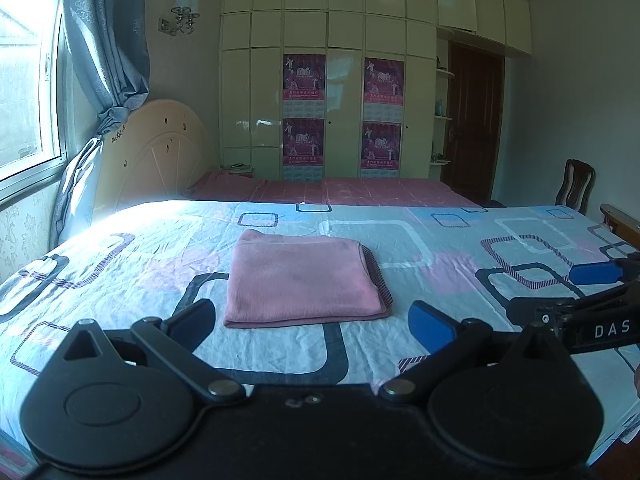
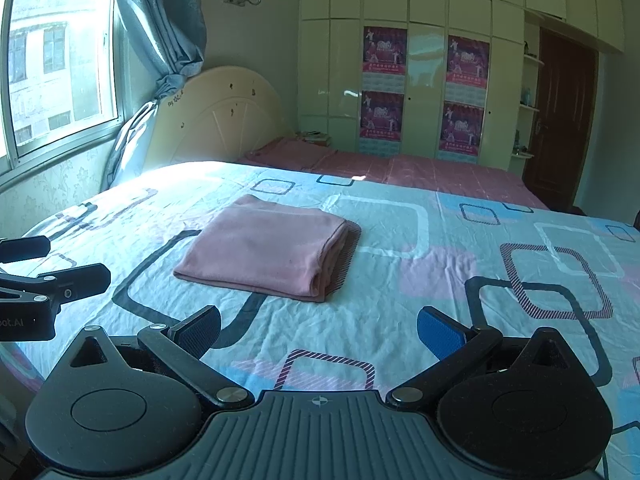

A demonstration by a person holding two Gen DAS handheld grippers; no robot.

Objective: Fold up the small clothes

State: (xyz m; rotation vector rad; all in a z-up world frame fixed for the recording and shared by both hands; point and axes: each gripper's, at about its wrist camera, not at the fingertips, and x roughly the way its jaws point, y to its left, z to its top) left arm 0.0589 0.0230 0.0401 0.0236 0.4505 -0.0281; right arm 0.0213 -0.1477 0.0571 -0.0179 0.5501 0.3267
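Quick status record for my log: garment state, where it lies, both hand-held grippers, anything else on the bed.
garment: pink cloth, folded into a flat rectangle, layered edges showing on its right side
location: lying on the patterned bedsheet, near the middle of the bed
left hand-held gripper: open, empty, short of the cloth's near edge, not touching it
right hand-held gripper: open, empty, apart from the cloth, over bare sheet
other items on the sheet: none visible
background: wardrobe with posters, headboard, window
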